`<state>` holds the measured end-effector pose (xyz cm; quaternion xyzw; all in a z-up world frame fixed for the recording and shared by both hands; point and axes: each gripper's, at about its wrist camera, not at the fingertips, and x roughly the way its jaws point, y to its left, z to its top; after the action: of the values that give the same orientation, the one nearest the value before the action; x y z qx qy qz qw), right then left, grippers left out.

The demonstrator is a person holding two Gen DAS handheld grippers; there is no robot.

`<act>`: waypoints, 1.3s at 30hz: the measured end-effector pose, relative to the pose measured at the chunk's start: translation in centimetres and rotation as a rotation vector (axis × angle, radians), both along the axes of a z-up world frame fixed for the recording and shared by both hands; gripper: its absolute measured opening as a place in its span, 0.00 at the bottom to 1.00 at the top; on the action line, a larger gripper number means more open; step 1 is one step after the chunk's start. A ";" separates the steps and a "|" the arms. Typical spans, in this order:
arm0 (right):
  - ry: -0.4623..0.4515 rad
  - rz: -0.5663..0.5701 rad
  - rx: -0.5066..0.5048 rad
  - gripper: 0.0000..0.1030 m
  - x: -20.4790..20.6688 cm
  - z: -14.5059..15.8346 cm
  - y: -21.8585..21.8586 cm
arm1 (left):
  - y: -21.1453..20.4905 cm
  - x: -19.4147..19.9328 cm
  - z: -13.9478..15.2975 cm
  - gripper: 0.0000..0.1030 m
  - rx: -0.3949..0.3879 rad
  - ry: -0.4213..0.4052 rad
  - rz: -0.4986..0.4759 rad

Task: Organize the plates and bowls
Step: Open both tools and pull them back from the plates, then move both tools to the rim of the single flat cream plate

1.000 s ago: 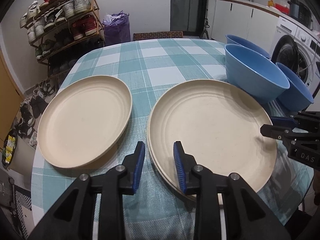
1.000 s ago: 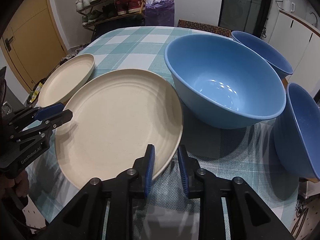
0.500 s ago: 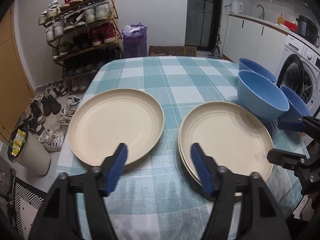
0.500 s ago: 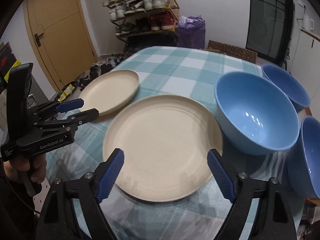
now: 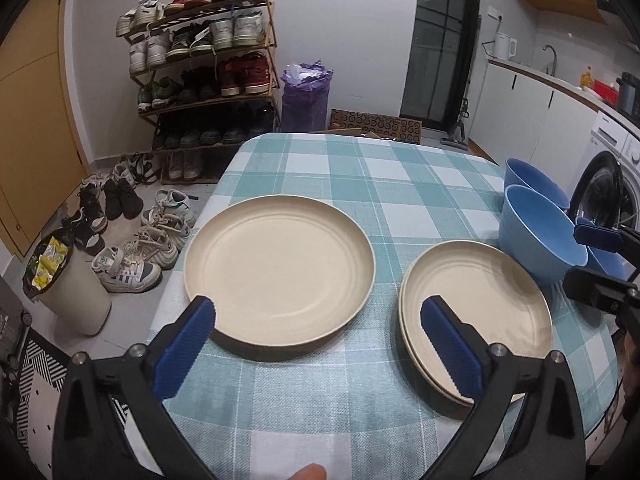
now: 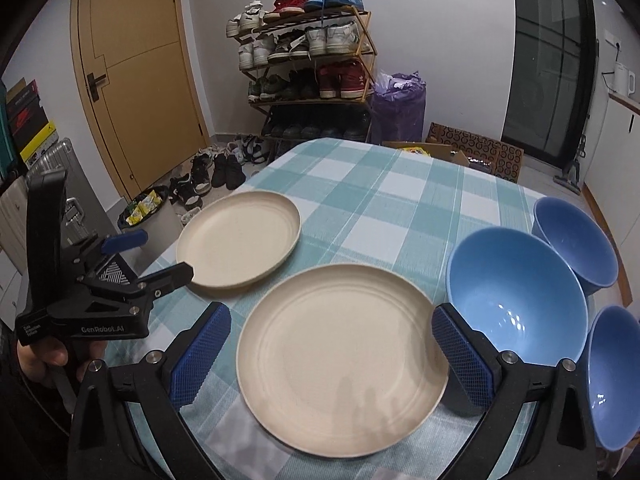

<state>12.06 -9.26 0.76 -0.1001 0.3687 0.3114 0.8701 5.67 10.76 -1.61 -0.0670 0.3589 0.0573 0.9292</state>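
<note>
Both tools have just let go and drawn back: the left gripper [image 5: 316, 334] and the right gripper [image 6: 332, 354] have been opening within the last second and now stand spread wide with nothing between the jaws, where a second ago each was nearly pressed together at the rim of the near plate. Both views also take in much more of the table now, which fits the hands having lifted away. That plate now rests on another as a stack of two plates [image 5: 476, 320] at the near right of the checked tablecloth [image 5: 360, 184], so one stacking step looks finished. The single plate [image 5: 280, 272] lies alone to the left of the stack, apart from it with a strip of cloth between, and it is probably the next thing to add. The three blue bowls are not nested: the large bowl [image 6: 516, 292] sits just right of the stack, the far bowl [image 6: 574, 244] close behind it, and the near bowl [image 6: 614, 376] at the right border, its outer side seeming to reach the table's edge, so it wants care. The single plate's left rim also comes close to the table's left edge, with a bin [image 5: 64, 288] and shoes on the floor below. The far half of the table is open cloth, with ample room for moving.
</note>
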 end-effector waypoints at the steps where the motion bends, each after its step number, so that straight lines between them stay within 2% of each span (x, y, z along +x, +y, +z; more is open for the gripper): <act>1: 0.003 0.003 0.008 0.99 0.1 0.2 0.1 | 0.3 0.1 0.0 1.00 0.002 0.001 0.009; 11: -0.024 0.026 0.022 0.99 1.4 1.7 2.6 | 3.1 0.3 0.3 1.00 0.004 -0.009 0.081; 30: 0.078 0.017 -0.004 0.99 6.3 -1.8 7.1 | 8.2 2.5 -3.0 1.00 -0.057 0.056 0.194; 39: 0.128 0.029 -0.014 0.99 8.1 -3.4 9.5 | 9.0 3.4 -4.0 1.00 -0.051 0.078 0.213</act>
<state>20.15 0.20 -2.63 -0.0914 0.4245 0.3272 0.8393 9.09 19.79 -5.62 -0.1262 0.3870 0.1489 0.9012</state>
